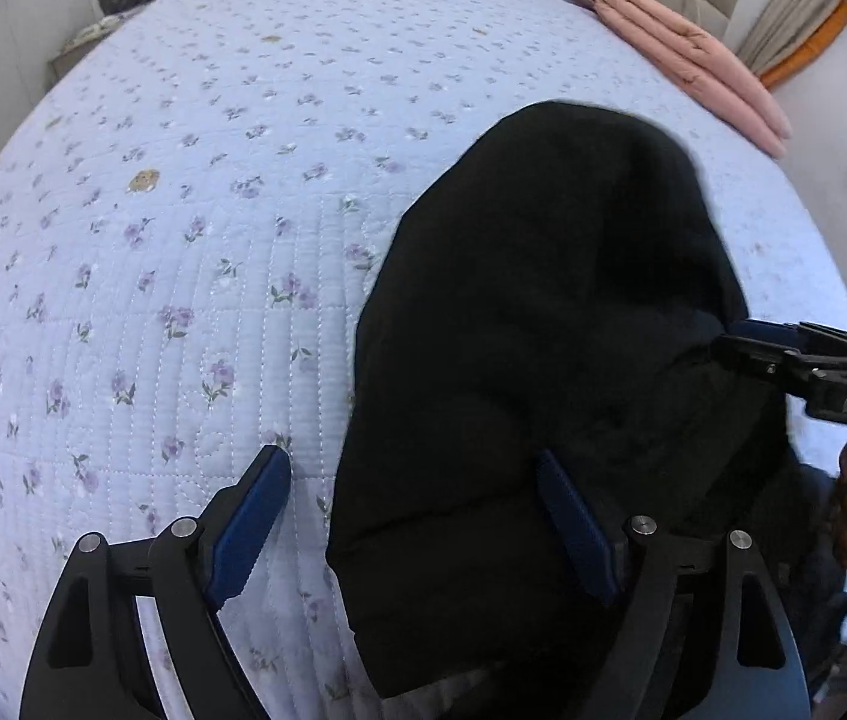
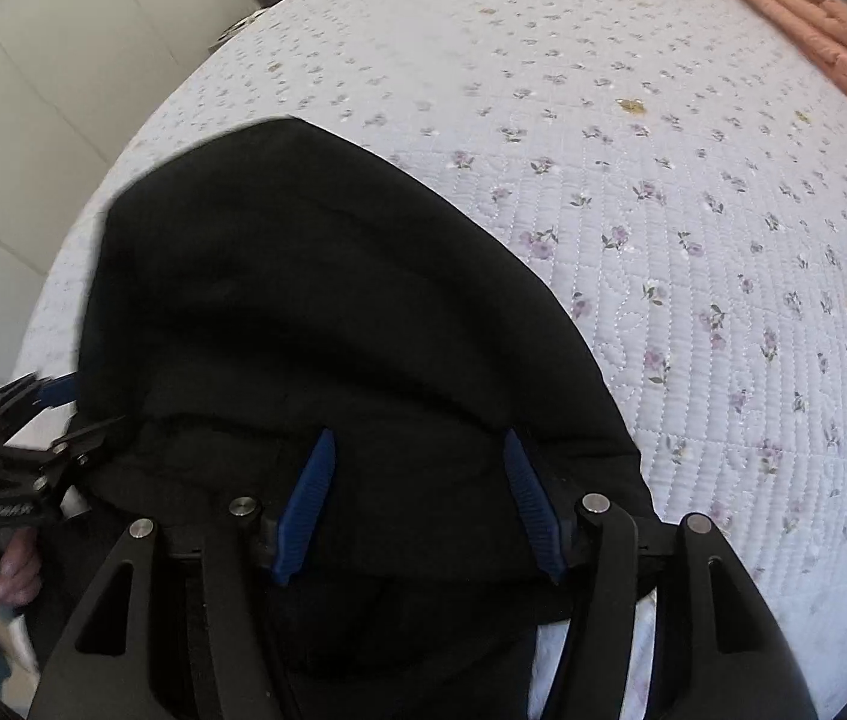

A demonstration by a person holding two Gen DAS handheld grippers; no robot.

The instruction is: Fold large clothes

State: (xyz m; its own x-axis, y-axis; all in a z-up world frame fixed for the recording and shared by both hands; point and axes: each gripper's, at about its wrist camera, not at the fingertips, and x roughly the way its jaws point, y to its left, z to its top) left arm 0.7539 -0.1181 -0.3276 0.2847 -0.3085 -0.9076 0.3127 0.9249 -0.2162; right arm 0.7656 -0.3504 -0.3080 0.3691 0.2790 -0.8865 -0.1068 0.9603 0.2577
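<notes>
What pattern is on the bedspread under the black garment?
Pale blue quilting with small purple flowers on the bedspread, seen best in the left wrist view; black garment on top.

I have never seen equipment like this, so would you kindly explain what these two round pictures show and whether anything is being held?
No robot here: a person carries a handheld two-finger gripper in each hand, each with a fisheye camera looking along its blue-padded fingers. One picture comes from the left gripper, the other from the right gripper. Each also catches the other gripper at its edge. Below lies a bed with a floral quilted bedspread, a black garment spread on it, and a folded pink blanket at the far corner. Both sets of jaws stand open over the garment; nothing looks gripped.
</notes>
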